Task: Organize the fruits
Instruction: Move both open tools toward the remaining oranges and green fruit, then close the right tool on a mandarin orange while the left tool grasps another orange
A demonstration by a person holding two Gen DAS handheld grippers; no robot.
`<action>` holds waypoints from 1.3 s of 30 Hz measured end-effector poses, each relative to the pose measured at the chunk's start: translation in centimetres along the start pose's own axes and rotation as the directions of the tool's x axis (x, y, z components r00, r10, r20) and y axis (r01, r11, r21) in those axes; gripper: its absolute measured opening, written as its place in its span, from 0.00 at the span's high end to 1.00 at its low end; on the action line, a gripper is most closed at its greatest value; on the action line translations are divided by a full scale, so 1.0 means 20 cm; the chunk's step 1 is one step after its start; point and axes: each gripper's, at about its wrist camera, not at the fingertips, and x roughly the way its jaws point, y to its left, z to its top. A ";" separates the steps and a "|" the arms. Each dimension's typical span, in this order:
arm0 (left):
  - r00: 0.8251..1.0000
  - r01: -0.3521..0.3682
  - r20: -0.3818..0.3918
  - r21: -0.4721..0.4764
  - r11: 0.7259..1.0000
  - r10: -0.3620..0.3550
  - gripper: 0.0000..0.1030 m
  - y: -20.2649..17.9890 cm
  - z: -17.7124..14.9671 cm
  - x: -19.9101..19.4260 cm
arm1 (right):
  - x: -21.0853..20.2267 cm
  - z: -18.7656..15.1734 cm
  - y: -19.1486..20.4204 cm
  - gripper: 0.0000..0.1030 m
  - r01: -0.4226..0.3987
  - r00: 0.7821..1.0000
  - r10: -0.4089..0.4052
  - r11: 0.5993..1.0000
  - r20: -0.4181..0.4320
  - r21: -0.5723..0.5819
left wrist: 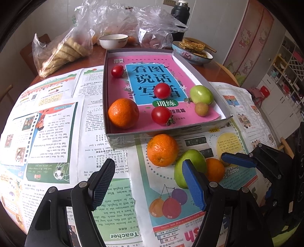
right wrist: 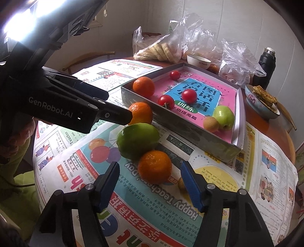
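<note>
A shallow grey box (left wrist: 167, 131) (right wrist: 190, 131) lined with a pink book holds an orange (left wrist: 123, 113), three cherry tomatoes, a green apple (left wrist: 201, 94) and a small brown fruit (left wrist: 201, 108). On the newspaper in front of it lie an orange (left wrist: 162, 150), a green apple (right wrist: 137, 140) and a second orange (right wrist: 154, 167). My right gripper (right wrist: 152, 180) is open, and that second orange sits between its blue pads without touching them. Another small brown fruit (right wrist: 181, 184) lies beside its right finger. My left gripper (left wrist: 148, 182) hangs open over the paper, holding nothing.
Newspapers cover a round wooden table. Behind the box are plastic bags of bread (left wrist: 62, 51), a white bowl (left wrist: 113, 40), a blue bowl of flatbread (left wrist: 191, 53) and a black flask (left wrist: 179, 17). A person's hand (right wrist: 19, 136) holds the left gripper's handle.
</note>
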 end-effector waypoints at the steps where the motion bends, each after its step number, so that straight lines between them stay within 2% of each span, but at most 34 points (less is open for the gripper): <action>1: 1.000 0.001 -0.001 -0.001 1.000 -0.001 0.27 0.00 0.00 0.00 | 0.01 0.00 0.00 0.43 -0.001 1.000 0.001 1.000 -0.005 -0.007; 11: 1.000 0.007 -0.011 -0.030 1.000 -0.007 0.28 0.02 0.03 0.05 | 0.06 0.02 0.01 0.54 0.014 1.000 -0.015 0.998 -0.027 -0.059; 18: 0.999 0.023 -0.022 -0.049 0.999 -0.024 0.28 0.03 0.05 0.10 | 0.09 0.03 0.01 0.54 0.011 0.999 -0.013 0.997 -0.039 -0.072; 23: 0.997 0.067 -0.029 -0.070 0.995 -0.069 0.28 0.05 0.07 0.12 | 0.10 0.03 0.00 0.57 0.010 0.999 -0.013 0.997 -0.037 -0.070; 26: 0.992 0.118 -0.040 -0.084 0.989 -0.122 0.34 0.05 0.07 0.14 | 0.09 0.03 0.00 0.60 0.013 0.999 -0.015 0.998 -0.034 -0.069; 33: 0.983 0.170 -0.054 -0.105 0.980 -0.176 0.40 0.04 0.09 0.18 | 0.08 0.03 0.00 0.61 0.005 1.000 -0.007 0.998 -0.028 -0.067; 39: 0.975 0.199 -0.072 -0.142 0.970 -0.211 0.40 0.04 0.10 0.22 | 0.10 0.02 -0.01 0.61 -0.006 0.999 0.004 0.998 -0.035 -0.057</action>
